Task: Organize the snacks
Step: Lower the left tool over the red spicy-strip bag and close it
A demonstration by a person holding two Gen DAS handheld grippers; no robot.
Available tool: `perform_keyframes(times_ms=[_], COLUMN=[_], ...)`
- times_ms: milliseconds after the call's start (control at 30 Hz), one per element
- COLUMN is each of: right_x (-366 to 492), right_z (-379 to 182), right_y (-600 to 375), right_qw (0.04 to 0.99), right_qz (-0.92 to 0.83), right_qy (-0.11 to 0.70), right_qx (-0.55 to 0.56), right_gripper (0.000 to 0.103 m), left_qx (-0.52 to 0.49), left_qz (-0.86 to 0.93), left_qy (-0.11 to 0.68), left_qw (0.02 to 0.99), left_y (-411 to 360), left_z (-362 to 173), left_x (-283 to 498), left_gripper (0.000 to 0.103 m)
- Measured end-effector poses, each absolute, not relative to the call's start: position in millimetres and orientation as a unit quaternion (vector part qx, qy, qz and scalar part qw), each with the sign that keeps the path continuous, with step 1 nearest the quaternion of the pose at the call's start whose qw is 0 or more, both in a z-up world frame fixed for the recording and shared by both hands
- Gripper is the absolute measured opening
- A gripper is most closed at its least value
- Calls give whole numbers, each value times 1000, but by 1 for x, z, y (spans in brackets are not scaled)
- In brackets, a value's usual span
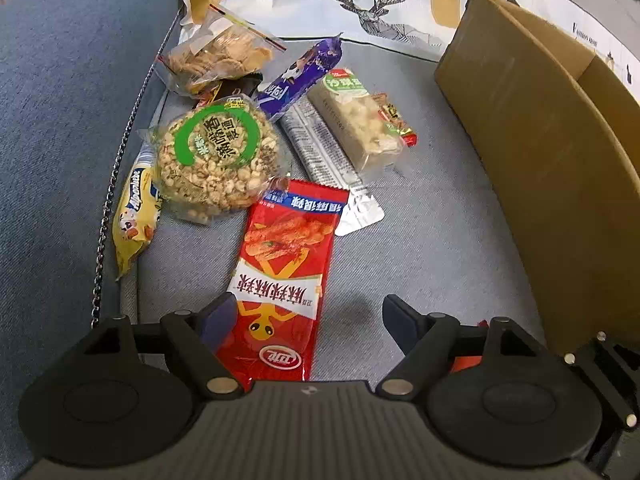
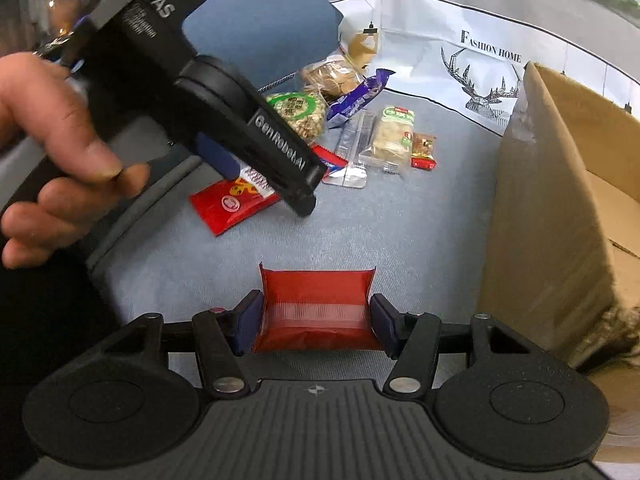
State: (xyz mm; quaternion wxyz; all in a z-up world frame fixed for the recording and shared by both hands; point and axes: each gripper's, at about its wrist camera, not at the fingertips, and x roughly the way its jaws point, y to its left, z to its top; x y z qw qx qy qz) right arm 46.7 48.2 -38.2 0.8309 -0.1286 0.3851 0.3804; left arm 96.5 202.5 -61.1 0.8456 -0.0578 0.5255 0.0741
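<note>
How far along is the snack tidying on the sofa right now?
Done: nothing can be confirmed; the cardboard box interior is mostly hidden. In hand: the right gripper is clamped on a small red packet; the left gripper hangs open over the long red snack bag. Left: the round puffed-grain cake, purple bar, nougat pack and others lie on the cushion.

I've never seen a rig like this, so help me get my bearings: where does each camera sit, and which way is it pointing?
Left wrist view: sits on the left tool, looking down past its open fingers at a red snack packet and a snack pile on a blue-grey cushion.
Right wrist view: sits on the right tool, which grips a small red packet; a hand holding the left tool shows too.
Both show the red snack packet, the pile and the cardboard box.
</note>
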Motion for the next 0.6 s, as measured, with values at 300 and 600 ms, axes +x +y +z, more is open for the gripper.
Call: perform_keyframes(times_ms=[300,600], right_x=[48,51], right_z=[-49,-52], right_y=[52,50], right_qw=[823,818], right_qz=[371,364], right_qy=[410,425], right_qx=[-131,-131], right_gripper=[73,76], left_qx=[-30,-57], left_qz=[83,94], left_qy=[532,515], left_qw=[842,850], left_y=[197,206], left_z=[-63,-56], left_x=[95,89], left_gripper=[79,29])
